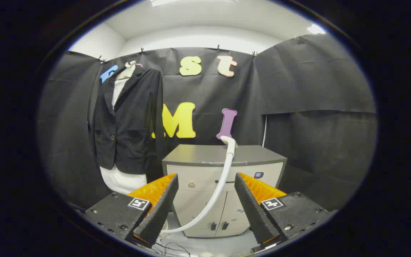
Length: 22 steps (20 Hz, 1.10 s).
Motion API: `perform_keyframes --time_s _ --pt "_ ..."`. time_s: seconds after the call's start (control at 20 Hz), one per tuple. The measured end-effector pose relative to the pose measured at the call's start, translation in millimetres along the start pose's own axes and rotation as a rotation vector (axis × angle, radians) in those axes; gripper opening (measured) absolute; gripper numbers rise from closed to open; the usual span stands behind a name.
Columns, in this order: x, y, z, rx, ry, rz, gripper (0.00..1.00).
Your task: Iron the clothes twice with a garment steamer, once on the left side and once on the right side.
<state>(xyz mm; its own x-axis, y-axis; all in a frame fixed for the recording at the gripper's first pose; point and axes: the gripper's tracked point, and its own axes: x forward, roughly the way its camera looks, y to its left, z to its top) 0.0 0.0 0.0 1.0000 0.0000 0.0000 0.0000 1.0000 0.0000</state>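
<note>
A black jacket point(128, 123) over a white shirt point(122, 182) hangs on a mannequin at the left, in front of the black cloth wall. The steamer's white head point(229, 142) rests on the top of a grey cabinet point(205, 154). Its white hose point(215, 194) curves down the cabinet front and passes between my fingers toward the floor. My gripper point(206, 180) is open, well short of the cabinet, with the orange-and-black fingers point(161, 201) spread wide and nothing pressed between them. The jacket hangs beyond and to the left of the left finger.
The cabinet has a drawer point(194, 175) and two lower doors point(223, 217) and stands against the black cloth wall point(316, 107). Thin cables point(170, 246) lie on the pale floor below the fingers.
</note>
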Motion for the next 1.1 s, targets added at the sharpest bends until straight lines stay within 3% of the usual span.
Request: perform_keyframes --time_s 0.7,1.1 --pt "-7 -33 14 0.051 -0.025 -0.066 0.99" --pt "7 -54 45 0.07 -0.035 -0.084 0.99"
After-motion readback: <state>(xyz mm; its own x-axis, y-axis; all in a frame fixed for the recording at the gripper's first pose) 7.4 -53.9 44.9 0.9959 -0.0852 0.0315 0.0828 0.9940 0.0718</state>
